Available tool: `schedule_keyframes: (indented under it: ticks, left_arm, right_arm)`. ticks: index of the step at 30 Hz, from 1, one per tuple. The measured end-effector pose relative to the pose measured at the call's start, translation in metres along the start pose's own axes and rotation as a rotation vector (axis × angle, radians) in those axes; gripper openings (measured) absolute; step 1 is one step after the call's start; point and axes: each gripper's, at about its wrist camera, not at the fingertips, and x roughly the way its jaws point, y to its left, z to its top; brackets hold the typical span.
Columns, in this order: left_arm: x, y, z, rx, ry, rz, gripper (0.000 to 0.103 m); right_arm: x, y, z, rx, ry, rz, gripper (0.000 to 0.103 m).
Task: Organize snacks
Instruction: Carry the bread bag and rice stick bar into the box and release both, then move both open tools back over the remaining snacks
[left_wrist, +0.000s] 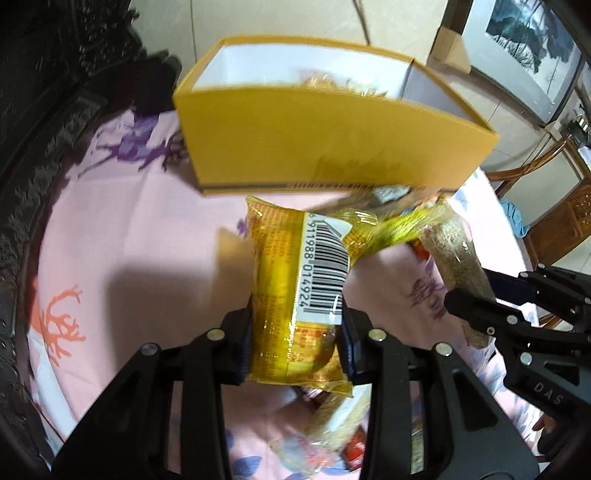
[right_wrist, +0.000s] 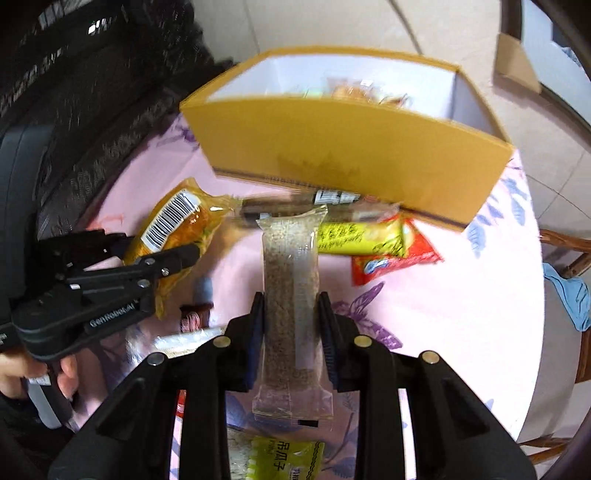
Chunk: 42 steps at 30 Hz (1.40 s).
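Nearest us, the left gripper (left_wrist: 295, 332) clamps a light, crinkly orange snack packet (left_wrist: 295, 280) mid-body, while our right gripper (right_wrist: 291, 332) likewise pinches a stiff clear grain bar (right_wrist: 291, 295).

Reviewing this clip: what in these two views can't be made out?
- Contents of the yellow box: both views, its front wall hides all but a few wrapper tops.
- Snacks at the box's foot: motion blur, labels unreadable.
- Packets below the right gripper: cut off by the frame edge and fingers.
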Motion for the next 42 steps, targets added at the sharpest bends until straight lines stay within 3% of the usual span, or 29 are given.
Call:
schedule_keyframes:
  ticks: [11, 23, 24, 25, 26, 27, 28, 30, 32, 35, 38, 42]
  left_arm:
    - [-0.024, -0.012, 0.069, -0.021, -0.080, -0.002, 0.036]
    - [-0.017, -0.010, 0.194, -0.010, -0.162, 0.040, 0.038]
    - [-0.015, -0.008, 0.203, -0.010, -0.156, 0.053, 0.040]
    - [-0.014, -0.006, 0.211, -0.013, -0.153, 0.052, 0.057]
    - [-0.015, -0.004, 0.217, -0.015, -0.156, 0.053, 0.080]
    - [-0.018, -0.002, 0.222, -0.012, -0.170, 0.062, 0.083]
    - [-0.023, -0.001, 0.223, -0.010, -0.191, 0.072, 0.084]
    - [-0.030, 0.003, 0.225, -0.017, -0.216, 0.075, 0.091]
    - [-0.036, 0.009, 0.220, -0.038, -0.222, 0.065, 0.091]
    - [-0.040, 0.012, 0.200, -0.053, -0.195, 0.036, 0.091]
    - [-0.038, 0.011, 0.159, -0.037, -0.158, 0.040, 0.091]
    - [-0.024, 0.002, 0.080, 0.003, -0.053, 0.006, 0.091]
  right_arm:
    - [-0.030, -0.013, 0.051, 0.036, -0.105, -0.034, 0.029]
    - [-0.035, -0.046, 0.171, 0.122, -0.227, -0.100, 0.030]
    - [-0.034, -0.051, 0.182, 0.129, -0.235, -0.105, 0.030]
    - [-0.033, -0.053, 0.187, 0.134, -0.238, -0.106, 0.035]
    - [-0.032, -0.056, 0.194, 0.138, -0.243, -0.110, 0.047]
    - [-0.030, -0.060, 0.201, 0.142, -0.243, -0.138, 0.051]
    - [-0.030, -0.062, 0.204, 0.143, -0.240, -0.159, 0.057]
    - [-0.032, -0.066, 0.206, 0.142, -0.245, -0.169, 0.058]
    - [-0.034, -0.067, 0.202, 0.134, -0.246, -0.168, 0.058]
    - [-0.036, -0.061, 0.187, 0.108, -0.221, -0.111, 0.058]
    - [-0.034, -0.050, 0.151, 0.039, -0.169, -0.042, 0.058]
    - [-0.025, -0.035, 0.067, -0.004, -0.012, 0.007, 0.058]
